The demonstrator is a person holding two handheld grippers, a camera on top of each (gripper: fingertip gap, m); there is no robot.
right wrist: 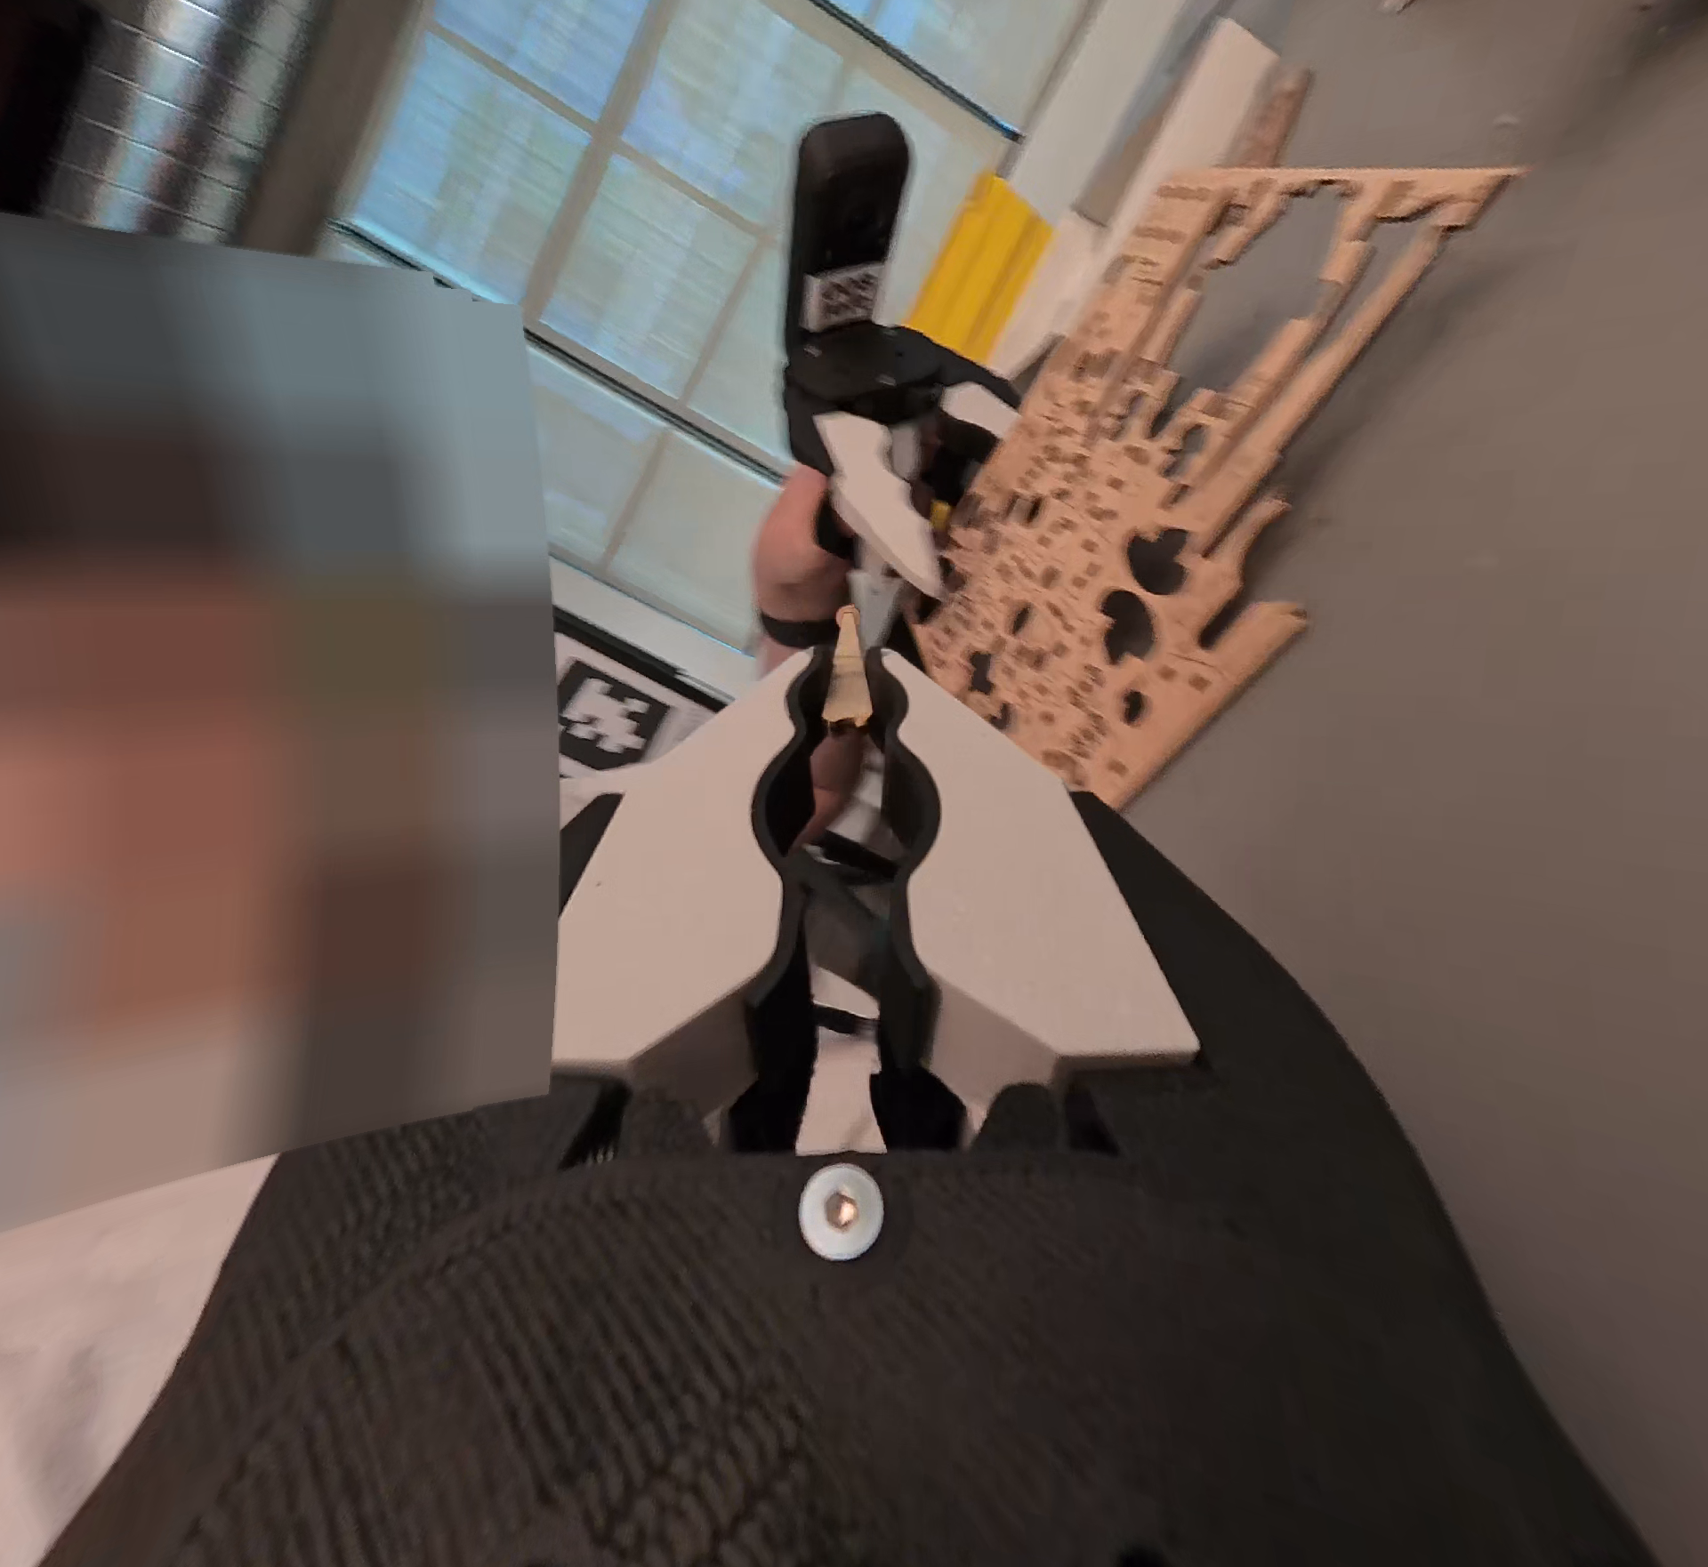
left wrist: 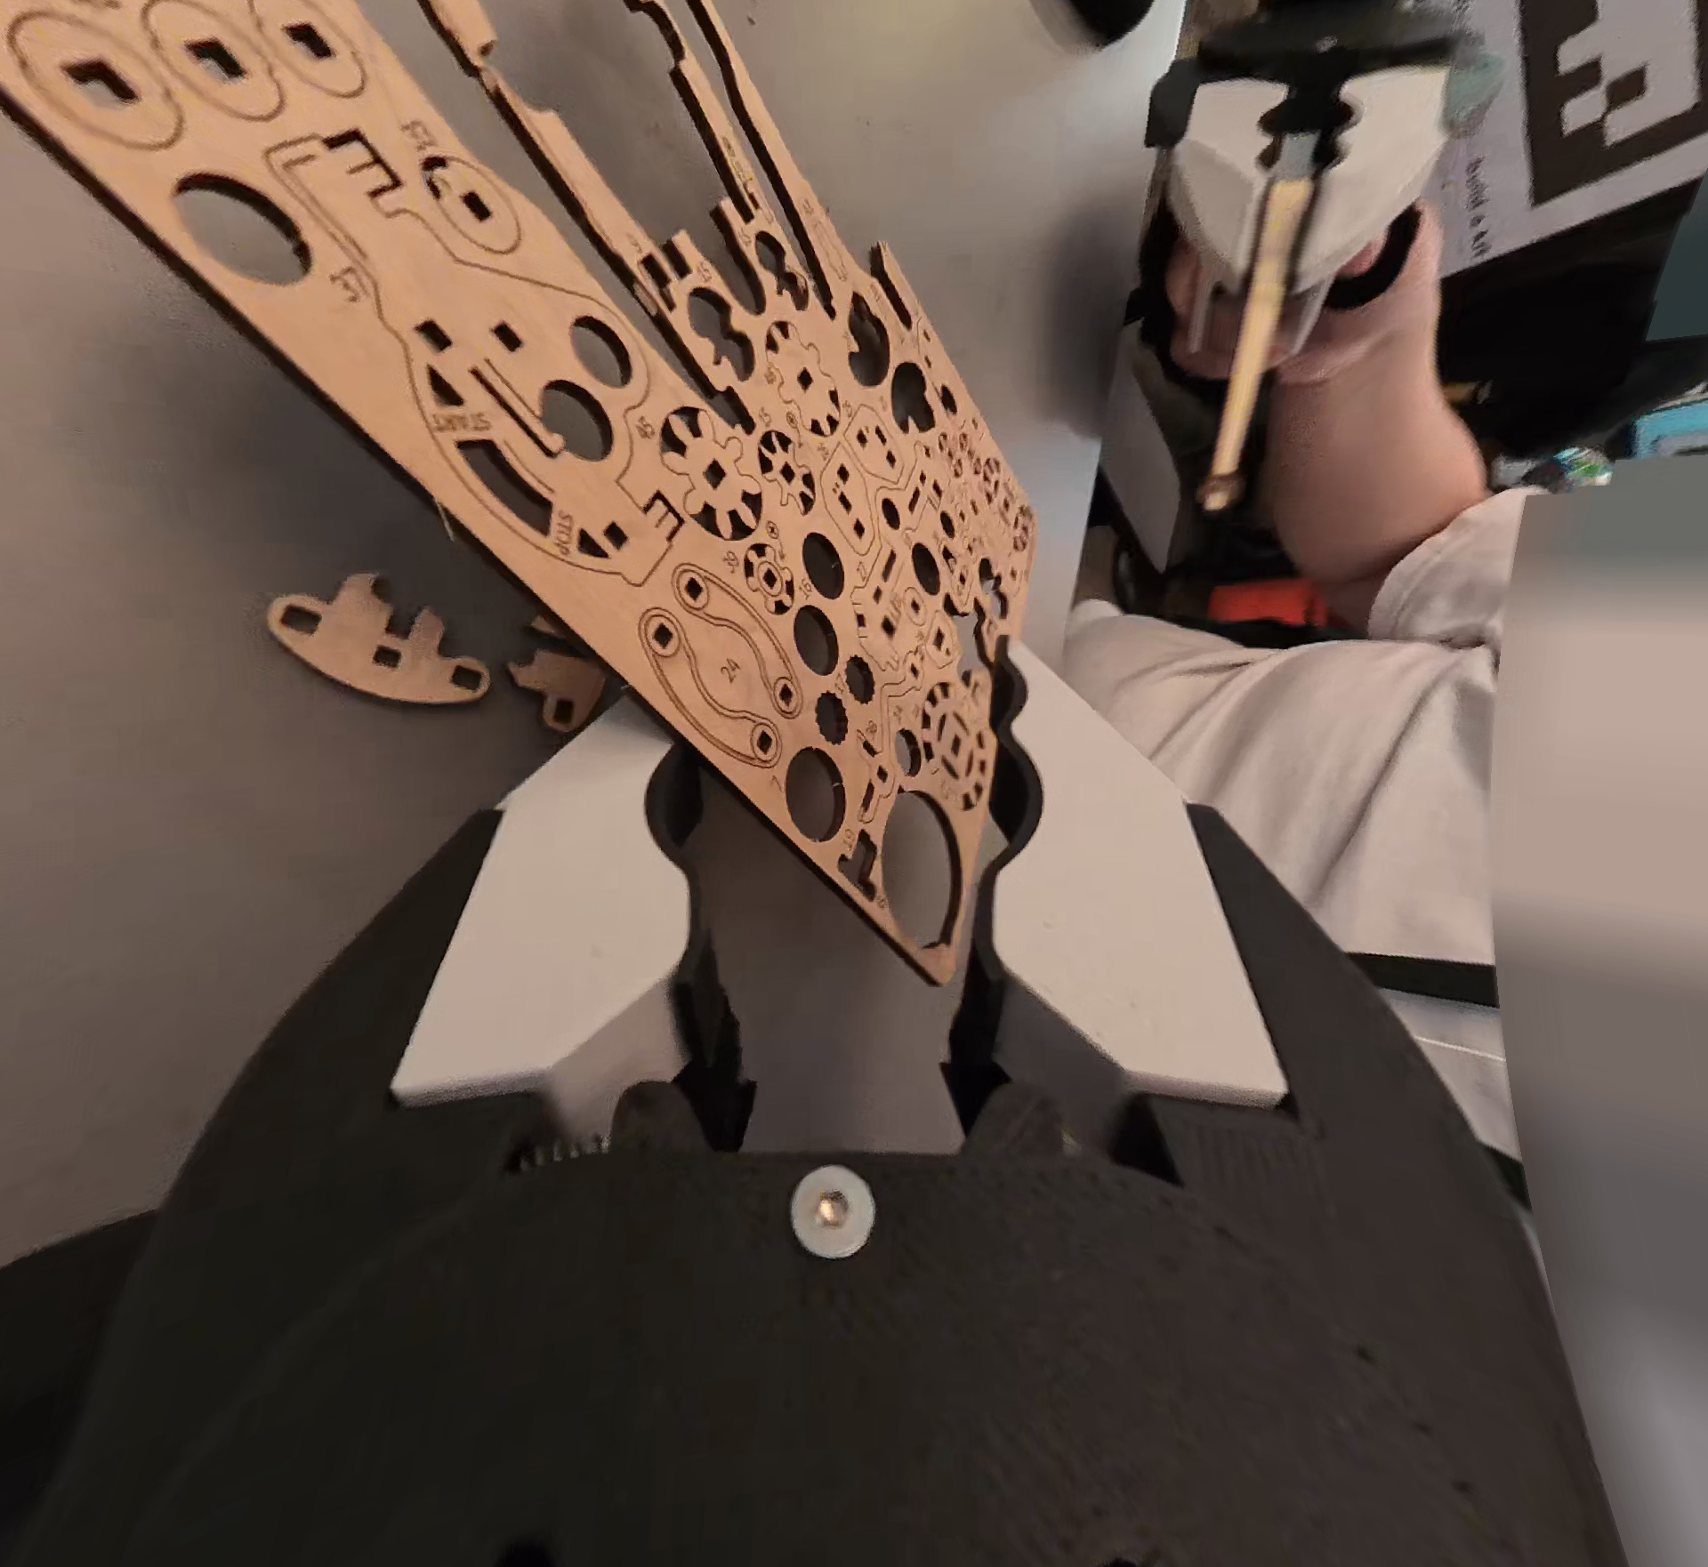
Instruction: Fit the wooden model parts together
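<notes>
My left gripper (left wrist: pixel 836 793) pinches the near corner of the wooden parts sheet (left wrist: pixel 591 377), which slants away beyond the fingertips above the grey table (left wrist: pixel 139 783). It looks thin, light and brittle where cut-outs crowd together, so I judge the solid border safest to grip. My right gripper (right wrist: pixel 846 691) is clamped on a slim wooden peg (right wrist: pixel 847 673) poking past its tips. Two loose wooden pieces (left wrist: pixel 379 645) lie left of my left fingers.

One laser-cut wooden sheet (left wrist: pixel 518 303). Two loose wooden parts lie at its eight o'clock, a bigger (left wrist: pixel 379 645) and a smaller (left wrist: pixel 559 677). Two grippers: left (left wrist: pixel 836 793), right (right wrist: pixel 846 673).
</notes>
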